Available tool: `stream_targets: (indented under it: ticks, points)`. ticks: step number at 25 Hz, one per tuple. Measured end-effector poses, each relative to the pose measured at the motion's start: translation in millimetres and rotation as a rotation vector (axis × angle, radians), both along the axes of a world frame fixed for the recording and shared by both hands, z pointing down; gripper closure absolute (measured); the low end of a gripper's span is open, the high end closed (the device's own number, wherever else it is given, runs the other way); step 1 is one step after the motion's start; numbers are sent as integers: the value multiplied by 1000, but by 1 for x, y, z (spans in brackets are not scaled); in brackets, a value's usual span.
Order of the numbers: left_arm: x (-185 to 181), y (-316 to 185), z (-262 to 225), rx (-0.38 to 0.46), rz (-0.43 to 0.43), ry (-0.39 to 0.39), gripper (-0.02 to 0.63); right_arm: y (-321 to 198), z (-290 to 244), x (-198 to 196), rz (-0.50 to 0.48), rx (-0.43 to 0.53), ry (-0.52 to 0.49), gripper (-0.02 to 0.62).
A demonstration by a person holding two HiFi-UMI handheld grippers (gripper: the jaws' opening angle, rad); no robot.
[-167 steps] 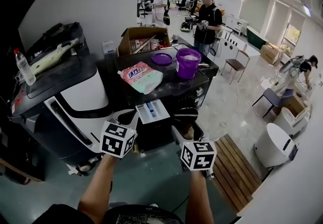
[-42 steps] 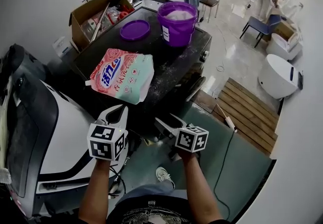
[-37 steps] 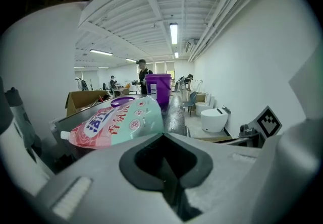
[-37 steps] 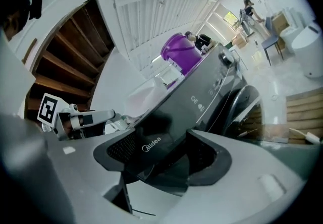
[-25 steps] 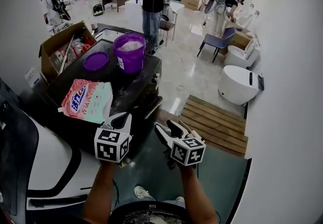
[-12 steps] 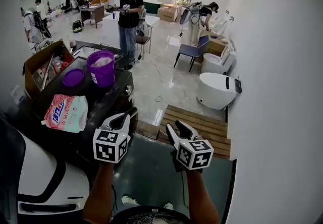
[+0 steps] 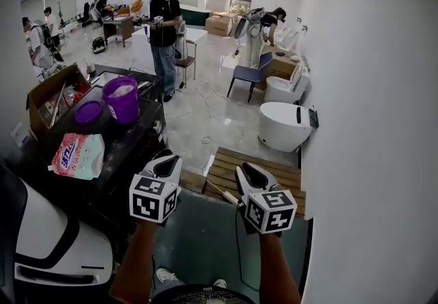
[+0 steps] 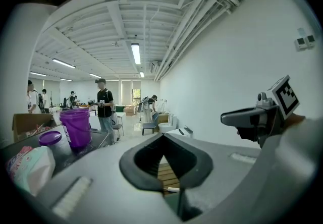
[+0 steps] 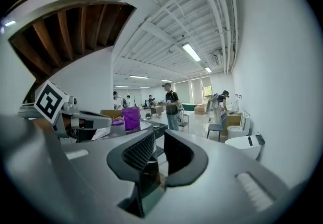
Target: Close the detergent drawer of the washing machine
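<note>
The black washing machine [image 7: 133, 148] stands at the left in the head view. Its front is dark, and no detergent drawer shows sticking out of it. My left gripper [image 7: 166, 161] hovers just right of the machine's front corner, shut with nothing in it. In the left gripper view the left gripper [image 8: 162, 137] has its tips together. My right gripper [image 7: 248, 171] is held over the green floor mat [image 7: 205, 241], off the machine. In its own view the right gripper [image 9: 157, 137] has only a thin slit between its pads and holds nothing.
On the machine's top lie a pink detergent bag [image 7: 74, 155], a purple bucket [image 7: 122, 99] and a purple lid [image 7: 87, 111]. A cardboard box [image 7: 51, 94] sits behind. A wooden platform [image 7: 263, 174] lies ahead, and a person [image 7: 161, 22] stands beyond. A white wall [image 7: 369, 124] is at right.
The drawer stood open between both grippers 6.7 s ago and no longer shows. The view has since swung right and up, and both grippers have drawn back from the machine.
</note>
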State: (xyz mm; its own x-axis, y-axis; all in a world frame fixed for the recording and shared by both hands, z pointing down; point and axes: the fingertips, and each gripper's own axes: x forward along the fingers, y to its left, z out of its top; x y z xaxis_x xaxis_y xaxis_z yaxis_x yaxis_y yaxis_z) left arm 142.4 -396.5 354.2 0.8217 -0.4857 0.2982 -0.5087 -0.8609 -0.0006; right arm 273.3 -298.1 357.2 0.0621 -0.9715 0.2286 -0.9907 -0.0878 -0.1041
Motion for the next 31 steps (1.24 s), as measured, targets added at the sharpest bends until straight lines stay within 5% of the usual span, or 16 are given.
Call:
stream_targets:
  ticks: [4,31]
  points:
    - [13,15,-5,17,11,-4,604,14,-7,16,5,10,21,571]
    - [35,46,-26,54,37,-21,604,51,-24,43,31,38,54,572]
